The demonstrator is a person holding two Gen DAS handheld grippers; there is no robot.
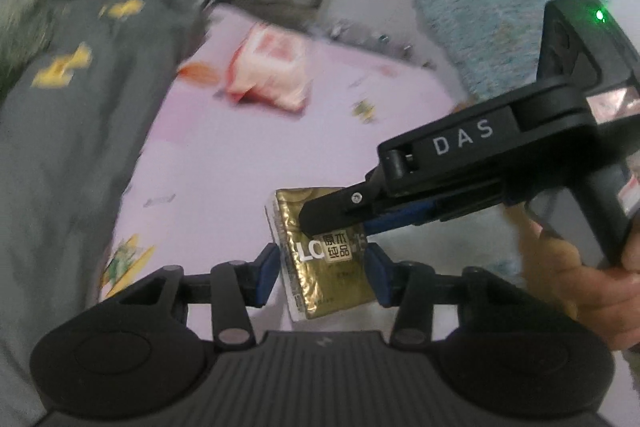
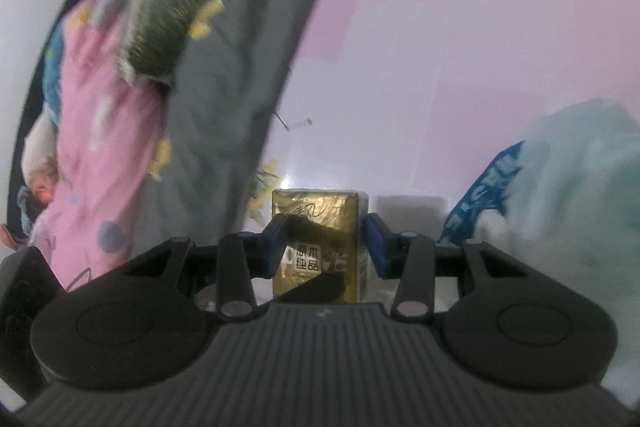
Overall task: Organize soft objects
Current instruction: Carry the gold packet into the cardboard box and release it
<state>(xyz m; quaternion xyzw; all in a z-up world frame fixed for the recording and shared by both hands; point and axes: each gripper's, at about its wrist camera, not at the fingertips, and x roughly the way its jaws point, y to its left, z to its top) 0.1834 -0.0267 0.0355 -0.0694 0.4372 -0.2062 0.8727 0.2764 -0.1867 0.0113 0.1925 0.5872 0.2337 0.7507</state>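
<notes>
Between both claws, above the lilac bedsheet (image 1: 208, 163): one gold tissue pack (image 1: 320, 259). Left gripper (image 1: 322, 269) and right gripper (image 2: 326, 247) each pinch it. Step: carrying. Next, likely: place beside the pink-and-white tissue pack (image 1: 268, 67) beyond.

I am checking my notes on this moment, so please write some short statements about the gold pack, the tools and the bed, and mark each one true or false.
1. The gold tissue pack sits between the fingers of both tools. True: the left tool takes it from the sides, and the right tool also closes on it.
2. The bed sheet is dark blue. False: it is pale pink.
3. A red and white plastic pack lies on the sheet further away. True.
4. The gold pack lies flat on the sheet, untouched. False: both tools hold it.
5. A dark green garment with yellow marks lies on the bed. True.
</notes>
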